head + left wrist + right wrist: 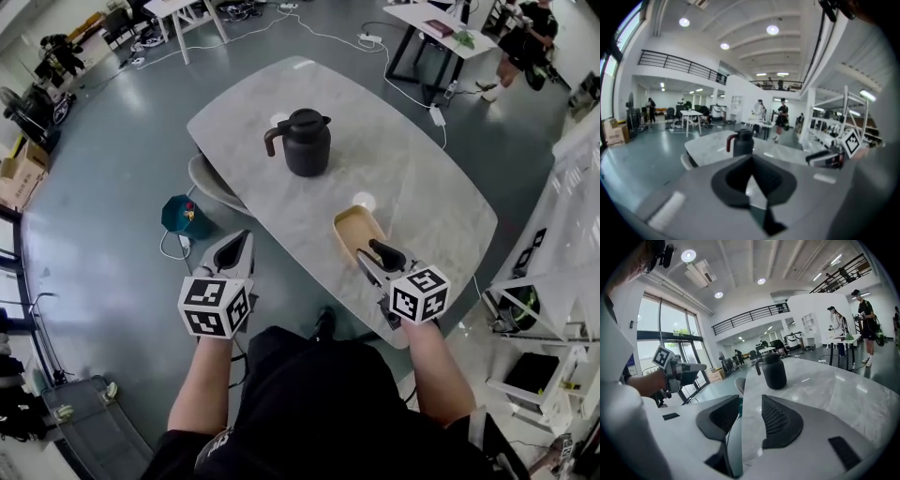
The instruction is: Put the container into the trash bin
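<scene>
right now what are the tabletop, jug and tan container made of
Tabletop: stone or a stone-look slab, polished; grey veining, lamp reflections.
Black jug: matte plastic or coated metal; dull sheen.
Tan container: probably paper pulp or thin wood; flat, unglossy.

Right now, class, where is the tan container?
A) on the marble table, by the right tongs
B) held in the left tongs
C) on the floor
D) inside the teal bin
A: the tan container rests on the table beside the right tongs.
</scene>
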